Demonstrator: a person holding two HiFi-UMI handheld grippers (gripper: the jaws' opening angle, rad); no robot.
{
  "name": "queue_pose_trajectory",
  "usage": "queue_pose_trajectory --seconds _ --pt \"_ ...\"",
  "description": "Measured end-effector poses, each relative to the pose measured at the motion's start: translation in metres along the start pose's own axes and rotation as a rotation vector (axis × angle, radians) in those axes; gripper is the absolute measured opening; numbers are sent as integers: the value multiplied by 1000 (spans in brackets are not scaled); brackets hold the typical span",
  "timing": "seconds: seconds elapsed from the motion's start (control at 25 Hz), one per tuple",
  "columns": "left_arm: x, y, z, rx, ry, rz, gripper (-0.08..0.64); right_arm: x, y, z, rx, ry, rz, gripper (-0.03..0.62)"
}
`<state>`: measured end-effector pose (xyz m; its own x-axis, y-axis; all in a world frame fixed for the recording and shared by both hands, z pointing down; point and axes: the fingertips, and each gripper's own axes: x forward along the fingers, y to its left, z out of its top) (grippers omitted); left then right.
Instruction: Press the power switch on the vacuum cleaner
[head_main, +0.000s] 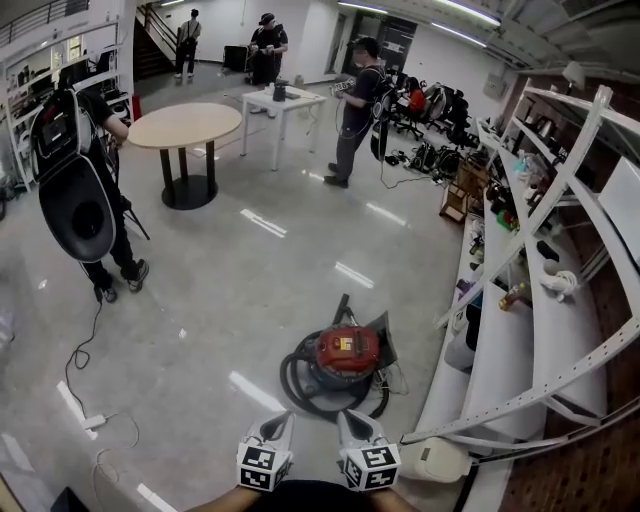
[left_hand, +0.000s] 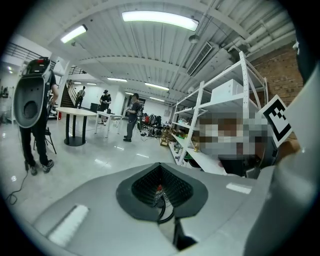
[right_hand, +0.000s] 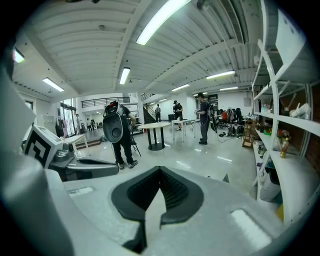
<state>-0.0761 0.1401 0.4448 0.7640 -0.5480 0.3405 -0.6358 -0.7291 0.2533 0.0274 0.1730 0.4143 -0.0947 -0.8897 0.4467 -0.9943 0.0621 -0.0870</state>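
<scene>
- Nearest, at the bottom edge of the head view, the left gripper (head_main: 279, 424) and the right gripper (head_main: 351, 422) sit side by side, both pointing forward
- Left gripper: its own view shows the jaws brought together at the tips, with only a thin slit between the black pads (left_hand: 136, 190); nothing is gripped, and a sliver of red and black shows through the slit
- Right gripper: the jaws are likewise closed at the tips and empty, and pale floor (head_main: 230, 300) shows through the narrow wedge behind them
- Just ahead of both tongs, and touching neither, the vacuum cleaner (head_main: 346, 349) stands on the floor; its body is red, and a black hose (head_main: 296, 385) coils round its left side and front
- Its switch is too small to pick out
- To the right, white shelving (head_main: 500, 340) runs away from the camera; the vacuum cleaner lies near its foot
- Off to the left, a white power strip (head_main: 92, 422) with a cable lies on the floor
- Farther left, a person (head_main: 75, 200) carries a large black pack
- Beyond stands a round table (head_main: 185, 125), then a white table (head_main: 282, 98), with another person (head_main: 358, 110) standing near it
</scene>
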Motion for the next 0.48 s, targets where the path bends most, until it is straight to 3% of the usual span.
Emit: queue_pose_trajectory --seconds 0.48 --pt "-42 -65 -21 31 -10 42 15 -77 -1 -49 -6 10 47 -9"
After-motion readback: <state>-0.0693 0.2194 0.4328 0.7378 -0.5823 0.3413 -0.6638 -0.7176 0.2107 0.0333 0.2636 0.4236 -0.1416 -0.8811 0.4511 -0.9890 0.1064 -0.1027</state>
